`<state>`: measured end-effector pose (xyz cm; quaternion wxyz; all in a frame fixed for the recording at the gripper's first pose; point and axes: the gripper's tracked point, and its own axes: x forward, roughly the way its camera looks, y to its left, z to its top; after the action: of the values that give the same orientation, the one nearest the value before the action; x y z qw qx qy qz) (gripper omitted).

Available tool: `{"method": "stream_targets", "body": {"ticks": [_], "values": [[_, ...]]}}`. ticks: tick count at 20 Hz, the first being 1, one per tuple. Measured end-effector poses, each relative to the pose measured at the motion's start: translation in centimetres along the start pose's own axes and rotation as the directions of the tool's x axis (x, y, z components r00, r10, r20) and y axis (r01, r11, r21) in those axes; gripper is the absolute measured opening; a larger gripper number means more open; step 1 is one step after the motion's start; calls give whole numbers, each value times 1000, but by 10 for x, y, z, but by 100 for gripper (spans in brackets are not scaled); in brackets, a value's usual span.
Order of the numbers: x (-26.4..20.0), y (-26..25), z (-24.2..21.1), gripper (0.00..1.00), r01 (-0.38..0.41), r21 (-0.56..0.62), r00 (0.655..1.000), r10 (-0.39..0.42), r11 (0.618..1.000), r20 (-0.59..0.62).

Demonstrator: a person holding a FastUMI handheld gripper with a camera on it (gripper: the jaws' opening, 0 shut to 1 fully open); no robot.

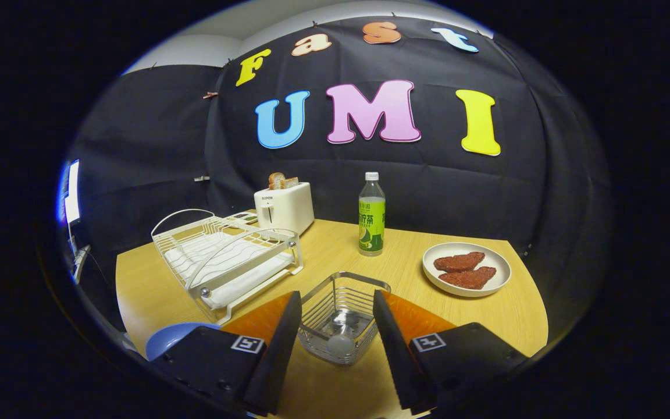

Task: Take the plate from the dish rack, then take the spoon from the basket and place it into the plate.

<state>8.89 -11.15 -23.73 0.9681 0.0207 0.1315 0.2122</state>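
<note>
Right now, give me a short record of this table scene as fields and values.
gripper: gripper open, fingers either side of the wire basket
basket: wire basket between the fingers, spoon lying inside
dish rack: white dish rack beyond the fingers, no plate visible in it
blue plate: blue plate on the table beside the gripper
toaster: toaster behind the rack, bread in its slots
bottle: bottle upright
white plate: white plate with two reddish pieces

My table [335, 244] is carrying a basket [344, 317] between my fingers, rack [227, 259], toaster [284, 208], bottle [371, 215] and plate [466, 269] beyond.
</note>
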Motion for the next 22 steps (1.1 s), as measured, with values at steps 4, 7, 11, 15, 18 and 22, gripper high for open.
{"method": "stream_targets", "body": {"ticks": [4, 7, 11, 15, 18, 22], "values": [[9, -1, -1, 43, 21, -8, 1000, -21, 1000, 10], [12, -3, -1, 26, 51, -13, 999, -51, 999, 5], [16, 0, 0, 21, 45, -60, 999, -47, 997, -25], [14, -1, 2, 18, 37, -34, 997, -39, 999, -72], [7, -4, 14, 17, 39, -41, 996, -42, 998, -80], [-15, -2, 37, 17, 29, -48, 996, -33, 998, -83]]}}
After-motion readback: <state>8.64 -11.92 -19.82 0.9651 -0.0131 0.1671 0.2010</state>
